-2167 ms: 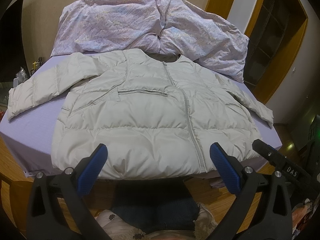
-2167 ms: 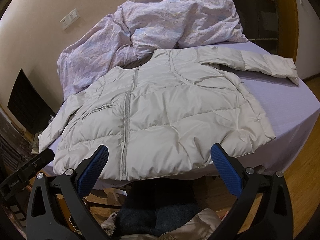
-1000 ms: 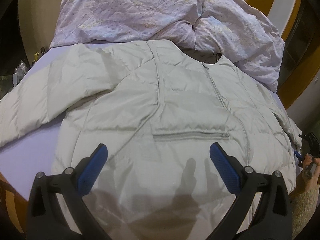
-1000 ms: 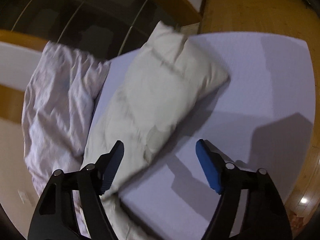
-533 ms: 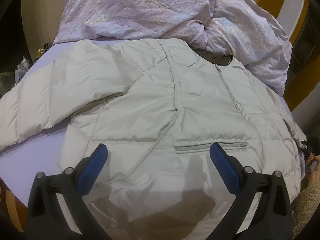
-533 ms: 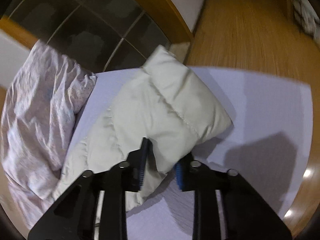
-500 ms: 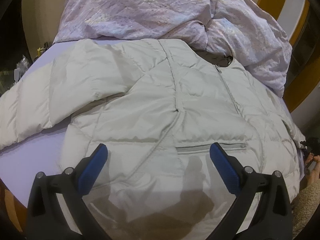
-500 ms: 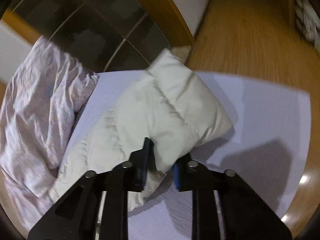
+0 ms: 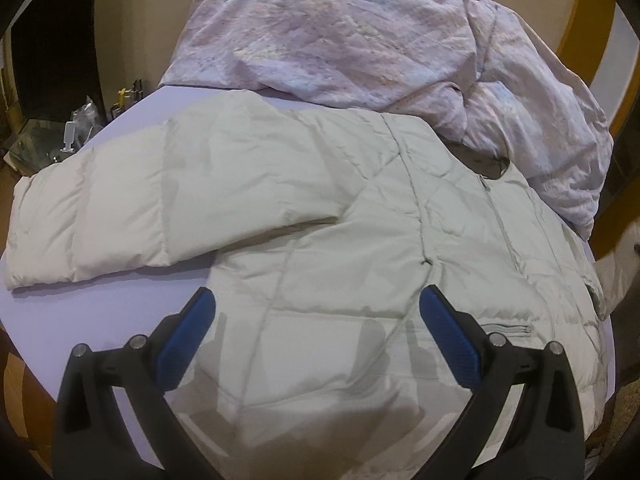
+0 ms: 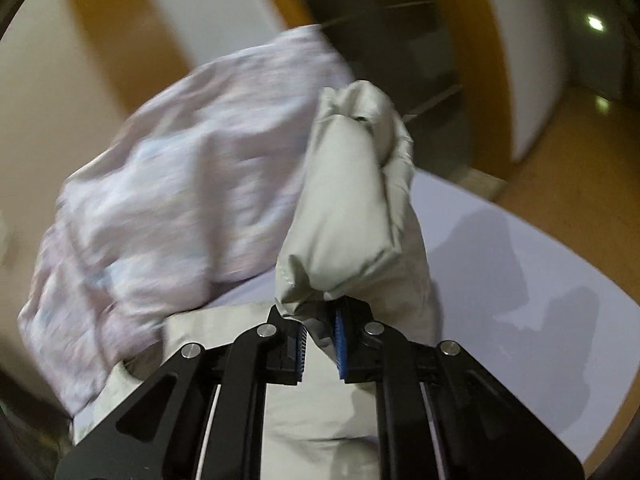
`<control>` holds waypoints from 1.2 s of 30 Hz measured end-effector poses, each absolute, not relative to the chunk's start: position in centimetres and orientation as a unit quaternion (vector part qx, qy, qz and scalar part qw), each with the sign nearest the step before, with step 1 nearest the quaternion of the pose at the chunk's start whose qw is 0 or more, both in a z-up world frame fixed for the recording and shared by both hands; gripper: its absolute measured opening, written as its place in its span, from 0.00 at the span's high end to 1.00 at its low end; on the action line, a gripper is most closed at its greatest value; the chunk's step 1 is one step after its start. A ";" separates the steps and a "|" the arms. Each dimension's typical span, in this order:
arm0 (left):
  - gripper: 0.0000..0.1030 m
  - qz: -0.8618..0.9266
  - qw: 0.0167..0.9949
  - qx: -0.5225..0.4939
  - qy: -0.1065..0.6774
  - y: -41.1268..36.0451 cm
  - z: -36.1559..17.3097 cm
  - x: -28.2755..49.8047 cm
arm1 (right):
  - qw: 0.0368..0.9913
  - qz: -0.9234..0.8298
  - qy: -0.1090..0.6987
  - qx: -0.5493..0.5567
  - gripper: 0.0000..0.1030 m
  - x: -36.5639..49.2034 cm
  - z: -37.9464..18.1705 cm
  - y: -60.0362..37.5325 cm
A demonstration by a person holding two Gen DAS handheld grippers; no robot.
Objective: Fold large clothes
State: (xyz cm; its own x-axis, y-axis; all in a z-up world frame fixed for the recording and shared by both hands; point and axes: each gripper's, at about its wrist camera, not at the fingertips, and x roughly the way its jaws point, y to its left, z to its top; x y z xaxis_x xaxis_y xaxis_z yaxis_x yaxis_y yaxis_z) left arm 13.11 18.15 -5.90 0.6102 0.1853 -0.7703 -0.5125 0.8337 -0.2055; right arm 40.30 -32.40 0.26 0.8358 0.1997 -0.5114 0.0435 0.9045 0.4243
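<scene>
Right wrist view shows the right gripper clamped on 1 sleeve, lifted off the bed. Left gripper hangs spread wide over the jacket, which lies flat, front up, other sleeve out. No fold looks finished: both sleeves and body remain.

Your jacket is quilted, puffy cloth with a faint sheen and stitched seams. The bed sheet under it is smooth, matt lilac fabric; the duvet behind is crumpled, soft printed cloth. Your left gripper has matt black plastic arms, ribbed blue rubbery fingers and shiny metal pins. The floor is glossy wood.
</scene>
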 end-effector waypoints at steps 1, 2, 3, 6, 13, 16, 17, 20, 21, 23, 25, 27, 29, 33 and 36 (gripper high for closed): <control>0.02 0.201 0.873 -0.209 0.393 18.4 -5.8 13.0 | 0.933 0.059 0.287 0.210 0.88 40.3 0.7 -31.2; 0.02 0.203 0.872 -0.211 0.392 18.6 -5.8 12.8 | 0.930 0.083 0.292 0.205 0.88 40.4 1.2 -29.6; 0.02 0.204 0.872 -0.212 0.391 18.8 -5.8 12.8 | 0.928 0.100 0.296 0.202 0.88 40.6 1.5 -28.4; 0.02 0.211 0.869 -0.218 0.390 19.4 -5.7 12.3 | 0.917 0.171 0.312 0.181 0.88 40.3 1.8 -22.8; 0.02 0.224 0.866 -0.228 0.385 20.5 -5.5 11.2 | 0.880 0.266 0.372 0.129 0.89 40.2 -0.3 -11.8; 0.02 0.226 0.867 -0.231 0.381 20.8 -5.4 10.8 | 0.870 0.275 0.396 0.105 0.89 40.1 -2.1 -8.6; 0.02 0.226 0.867 -0.230 0.380 20.9 -5.4 10.7 | 0.867 0.275 0.404 0.098 0.89 40.1 -2.8 -7.6; 0.02 0.226 0.869 -0.228 0.377 21.0 -5.2 10.5 | 0.859 0.275 0.424 0.077 0.88 40.0 -4.8 -5.9; 0.02 0.227 0.870 -0.225 0.376 20.9 -5.2 10.5 | 0.858 0.275 0.430 0.064 0.88 39.7 -5.5 -5.4; 0.02 0.232 0.872 -0.216 0.373 20.8 -5.0 10.4 | 0.856 0.275 0.435 0.040 0.88 39.0 -6.6 -4.3; 0.02 0.241 0.875 -0.200 0.370 20.5 -4.9 10.4 | 0.853 0.276 0.442 -0.006 0.87 38.3 -7.8 -2.6; 0.02 0.252 0.877 -0.184 0.365 20.2 -4.7 10.2 | 0.853 0.266 0.444 -0.066 0.85 37.3 -8.9 -1.4; 0.02 0.264 0.881 -0.163 0.357 19.9 -4.6 10.0 | 0.853 0.259 0.440 -0.110 0.82 36.6 -9.5 -0.8; 0.02 0.268 0.880 -0.147 0.364 19.9 -4.6 9.8 | 0.838 0.291 0.447 -0.113 0.27 35.6 -9.1 -1.4; 0.02 0.262 0.875 -0.166 0.372 20.5 -5.0 9.6 | 0.851 0.307 0.415 -0.100 0.34 34.6 -7.6 -2.4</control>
State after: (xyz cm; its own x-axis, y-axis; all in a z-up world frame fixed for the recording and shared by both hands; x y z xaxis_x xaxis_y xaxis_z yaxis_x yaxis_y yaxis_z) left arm 9.55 20.49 -4.97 0.5863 0.3343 -0.7379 -0.5813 0.8080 -0.0958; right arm 34.57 -2.42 -7.56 0.4674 0.4391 -0.7673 -0.6052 0.7916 0.0843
